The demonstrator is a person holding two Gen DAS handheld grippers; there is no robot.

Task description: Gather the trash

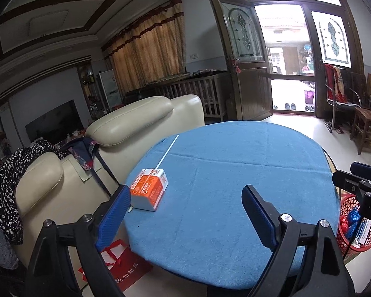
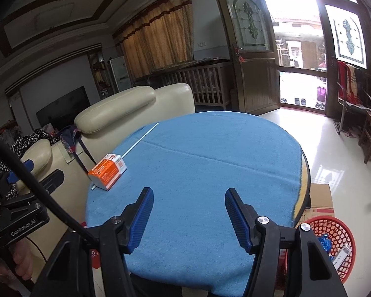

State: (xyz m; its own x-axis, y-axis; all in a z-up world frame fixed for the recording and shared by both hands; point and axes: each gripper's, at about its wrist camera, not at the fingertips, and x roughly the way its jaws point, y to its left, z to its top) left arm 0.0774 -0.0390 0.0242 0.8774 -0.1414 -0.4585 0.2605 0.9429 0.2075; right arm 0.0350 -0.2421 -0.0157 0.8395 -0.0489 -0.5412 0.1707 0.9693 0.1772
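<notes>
An orange and white carton lies on the left part of the round table under a blue cloth; it also shows in the right wrist view. A long thin white stick lies by the carton toward the far left edge, seen too in the right wrist view. My left gripper is open and empty, its left finger just beside the carton. My right gripper is open and empty over the near middle of the cloth.
A red mesh basket with blue wrappers and a box stands on the floor at the table's right, also in the left wrist view. A cardboard box sits behind it. A cream sofa stands left; a red bag lies below.
</notes>
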